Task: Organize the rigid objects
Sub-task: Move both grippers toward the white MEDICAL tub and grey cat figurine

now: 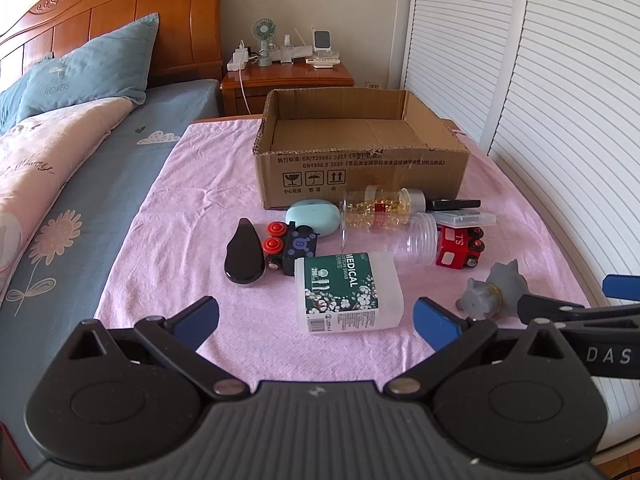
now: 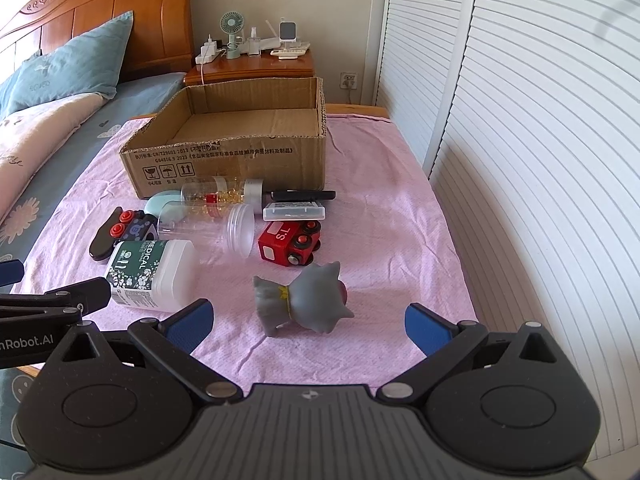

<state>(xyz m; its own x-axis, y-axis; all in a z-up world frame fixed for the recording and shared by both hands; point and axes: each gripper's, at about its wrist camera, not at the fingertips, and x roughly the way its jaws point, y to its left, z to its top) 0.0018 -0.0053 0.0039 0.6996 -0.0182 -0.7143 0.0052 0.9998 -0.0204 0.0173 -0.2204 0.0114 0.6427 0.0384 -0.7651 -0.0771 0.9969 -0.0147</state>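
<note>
A: Report the layout, left to right.

B: The items lay on a pink cloth (image 1: 192, 208) spread over the worktop beside the bed (image 1: 100, 168). Farthest left was a black teardrop-shaped case (image 1: 245, 254), then a black toy train car with red wheels (image 1: 290, 245), touching a mint oval case (image 1: 316, 215) behind it. The medical swab box (image 1: 347, 295) lay on its side nearest the left claw. Behind it lay a clear empty jar (image 1: 408, 238) and a bottle of gold capsules (image 1: 378, 204), both on their sides. To the right sat a clear flat case (image 1: 466, 219), a black flat object (image 1: 456, 203) and a red toy train (image 1: 460, 247). The grey toy cat (image 2: 304, 300) lay farthest right.

A: The cardboard box?

B: The cardboard box (image 1: 360, 168) stood open behind the group, nothing visible inside.

A: Claw states?

B: The left claw (image 1: 316, 322) was spread wide and held nothing, the swab box just ahead of it. The right claw (image 2: 308, 326) was likewise spread wide and held nothing, the cat between its fingers' line, apart from both pads.
</note>
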